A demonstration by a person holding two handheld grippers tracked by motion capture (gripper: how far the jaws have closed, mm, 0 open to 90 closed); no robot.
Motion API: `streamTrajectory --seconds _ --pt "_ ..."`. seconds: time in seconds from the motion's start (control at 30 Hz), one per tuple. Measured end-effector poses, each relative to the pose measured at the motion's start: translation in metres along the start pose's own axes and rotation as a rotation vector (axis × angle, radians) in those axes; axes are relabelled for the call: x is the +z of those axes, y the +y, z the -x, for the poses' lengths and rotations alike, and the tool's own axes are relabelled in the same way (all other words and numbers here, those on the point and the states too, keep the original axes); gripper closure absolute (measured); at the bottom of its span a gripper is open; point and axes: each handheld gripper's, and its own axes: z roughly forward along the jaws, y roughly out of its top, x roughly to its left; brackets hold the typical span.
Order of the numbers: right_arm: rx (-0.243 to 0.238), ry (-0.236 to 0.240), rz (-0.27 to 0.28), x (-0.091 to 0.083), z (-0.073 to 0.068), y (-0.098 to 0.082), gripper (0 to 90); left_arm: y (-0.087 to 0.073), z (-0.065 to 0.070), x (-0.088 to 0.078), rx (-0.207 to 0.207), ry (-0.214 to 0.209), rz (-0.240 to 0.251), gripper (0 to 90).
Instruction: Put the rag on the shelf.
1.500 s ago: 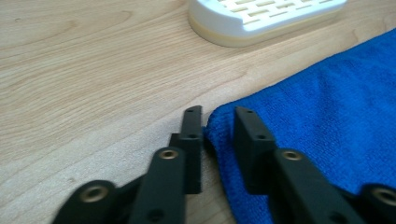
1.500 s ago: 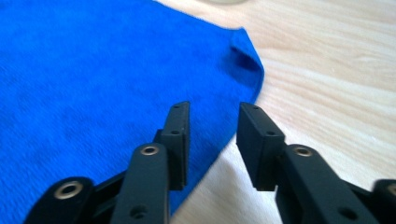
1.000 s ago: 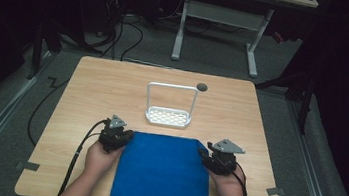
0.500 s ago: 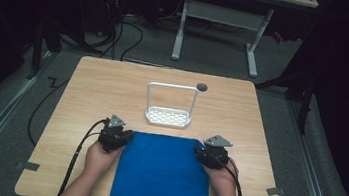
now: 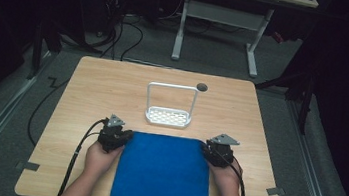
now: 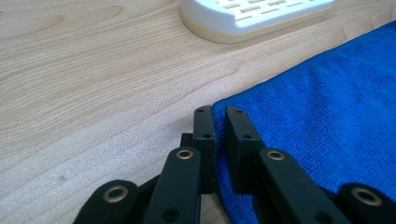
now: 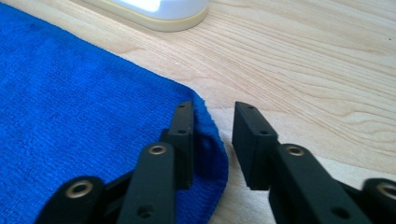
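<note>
Two grippers sit at the far corners of the towel, which lies flat at the near edge of the table. Left gripper is clamped on its corner; right gripper stands apart, straddling the hem. Likely one grasp is done, lifting still ahead. The rack waits just beyond.

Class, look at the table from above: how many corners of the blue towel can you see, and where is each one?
2. The blue towel shows its two far corners: one at the left tool, one at the right tool. Its near corners hang off the table edge, out of sight.
</note>
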Motion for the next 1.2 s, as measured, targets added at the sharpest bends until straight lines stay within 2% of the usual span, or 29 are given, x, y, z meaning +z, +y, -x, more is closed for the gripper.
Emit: streamTrajectory --seconds 0.27,0.43,0.57,0.67,0.9,1.1,1.2 --pt "0.029 0.024 0.001 0.000 0.004 -0.003 74.2 0.000 0.000 0.000 -0.002 -0.002 -0.001 83.4" --pt "0.025 0.029 0.003 -0.001 0.003 -0.003 76.0 0.000 -0.001 0.000 -0.008 -0.006 -0.001 83.5" --pt "0.027 0.033 0.000 -0.001 0.004 -0.003 83.2 0.000 -0.002 0.000 -0.011 0.001 -0.002 85.4" --pt "0.029 0.038 0.001 -0.001 0.003 -0.003 86.6 0.000 -0.001 0.000 -0.005 0.003 -0.002 87.0" --pt "0.023 0.044 0.015 -0.003 0.001 -0.003 87.6 0.000 0.001 -0.001 0.011 0.009 -0.004 87.3" --pt "0.007 0.045 0.035 -0.008 -0.004 -0.003 87.7 -0.001 0.004 -0.001 0.047 0.016 -0.004 87.4" --pt "0.002 0.047 0.052 -0.011 -0.005 -0.002 87.8 -0.002 0.003 -0.004 0.040 0.015 0.021 88.1"
